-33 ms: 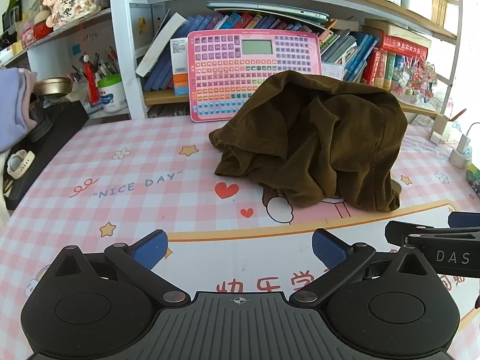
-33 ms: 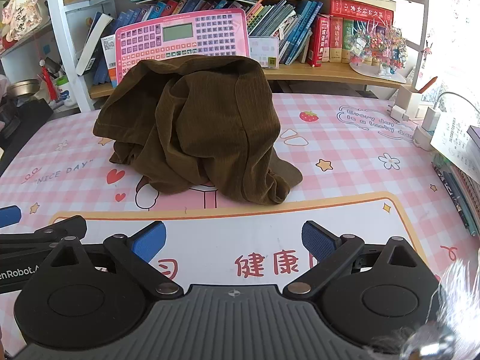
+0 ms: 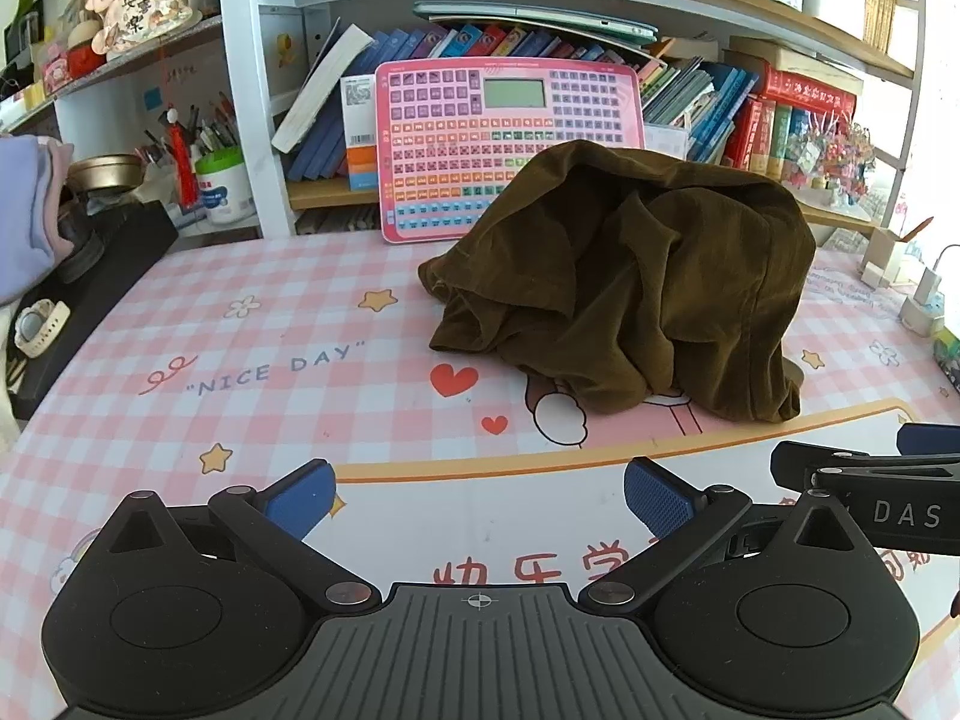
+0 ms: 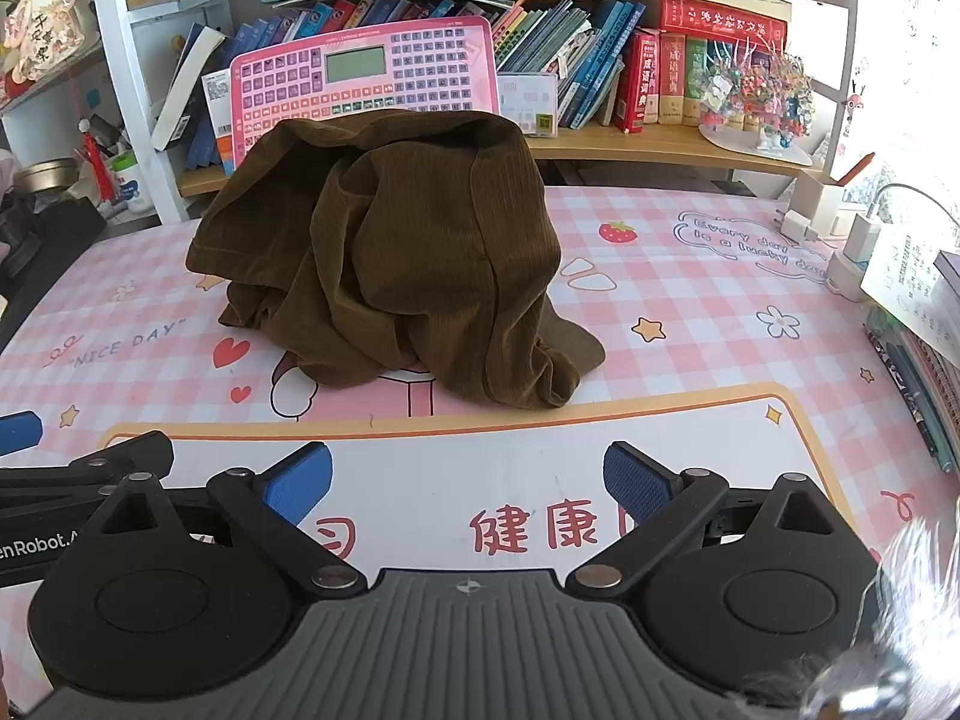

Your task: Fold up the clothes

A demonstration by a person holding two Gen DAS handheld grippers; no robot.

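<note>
Hovering hand-held grippers [image 3: 477,495] [image 4: 468,480], jaws wide, before crumpled garment [image 3: 630,282].

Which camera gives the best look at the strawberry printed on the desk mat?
The right wrist view: the strawberry lies in plain sight just right of the brown garment. In the left wrist view that garment covers that part of the mat, so no strawberry shows there.

One brown garment [image 3: 624,282], one pink keyboard toy [image 3: 510,144], two hand-held grippers: left [image 3: 480,495], right [image 4: 468,483].
</note>
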